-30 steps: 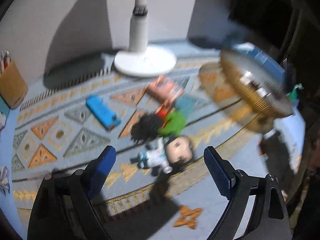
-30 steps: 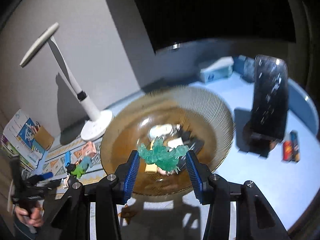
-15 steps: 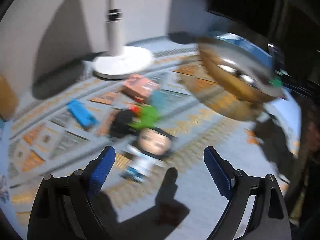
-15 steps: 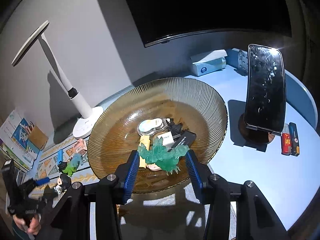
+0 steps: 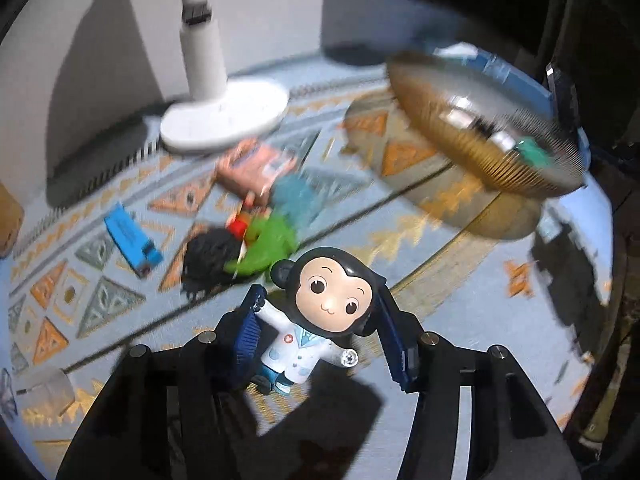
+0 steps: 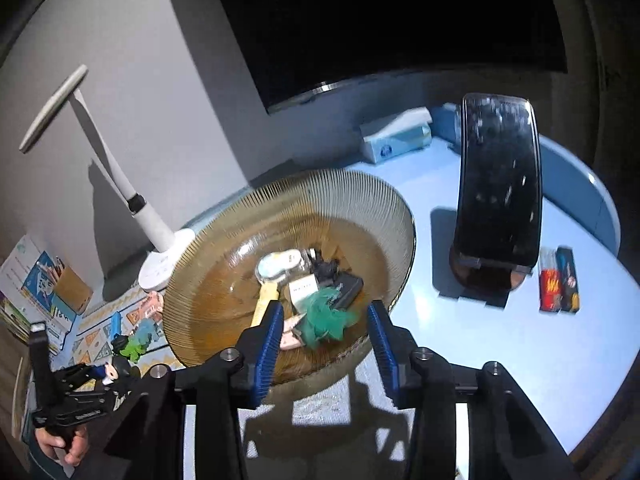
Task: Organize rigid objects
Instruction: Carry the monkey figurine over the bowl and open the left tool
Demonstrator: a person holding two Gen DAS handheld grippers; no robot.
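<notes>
Here your left hand-held gripper (image 5: 316, 336) is clamped on the monkey figurine (image 5: 320, 312), its blue pads bearing on the head and one outstretched arm. Judged from this hold, you should keep the squeeze steady and carry the figurine level toward the amber ribbed glass bowl (image 6: 224, 280), lowering it in rather than dropping it. Your right hand-held gripper (image 6: 324, 336) hangs apart over the bowl, just above the teal figure (image 6: 324, 320) lying inside. Beyond, a green toy (image 5: 268, 248) and blue lighter (image 5: 132, 240) lie on the patterned mat (image 5: 100, 300). The white desk lamp (image 5: 224, 116) stands behind, on the pale blue bench (image 6: 500, 340).
</notes>
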